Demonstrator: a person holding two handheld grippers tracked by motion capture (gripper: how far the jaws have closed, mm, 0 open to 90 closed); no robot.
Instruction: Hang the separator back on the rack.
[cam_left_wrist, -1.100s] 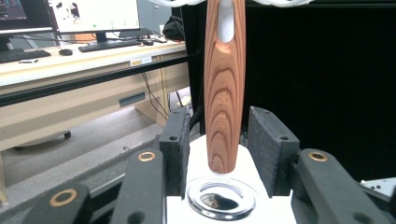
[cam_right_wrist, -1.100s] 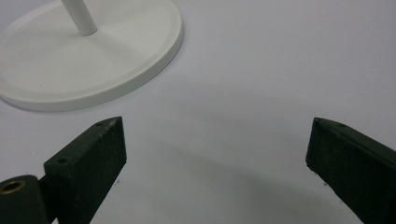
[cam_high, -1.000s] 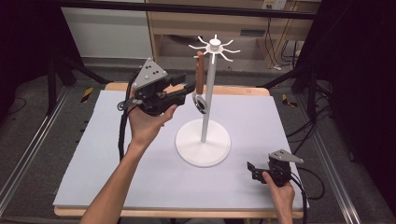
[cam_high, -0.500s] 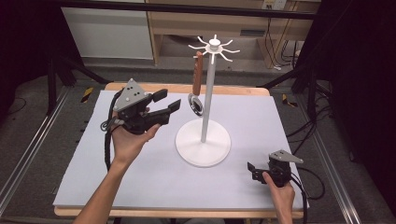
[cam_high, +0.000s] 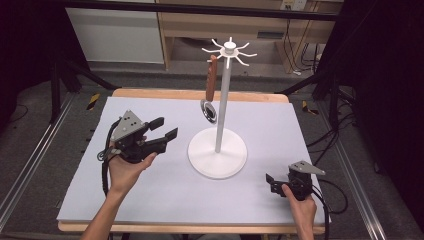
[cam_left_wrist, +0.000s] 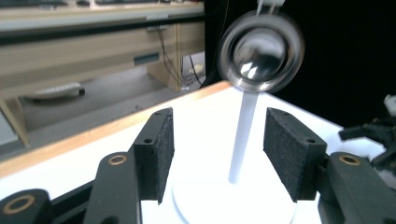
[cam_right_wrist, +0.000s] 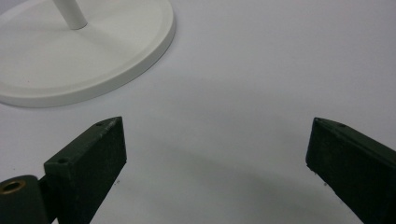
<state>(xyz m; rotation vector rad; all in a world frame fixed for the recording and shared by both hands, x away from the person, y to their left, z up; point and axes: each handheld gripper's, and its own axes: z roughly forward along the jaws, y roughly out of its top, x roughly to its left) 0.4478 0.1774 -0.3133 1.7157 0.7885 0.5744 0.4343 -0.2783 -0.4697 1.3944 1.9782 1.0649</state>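
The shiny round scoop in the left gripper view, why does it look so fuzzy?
In the left gripper view the metal scoop is smeared, with soft doubled edges, likely from swinging or camera motion, while the black pads stay crisp. In the high view the same scoop hangs sharp enough from the white stand. In the right gripper view, soft shadows lie on the table.

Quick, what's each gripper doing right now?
Left gripper: jaws opening, nothing between them; the ladle hangs on the stand.
Right gripper: open, empty, low over the mat.
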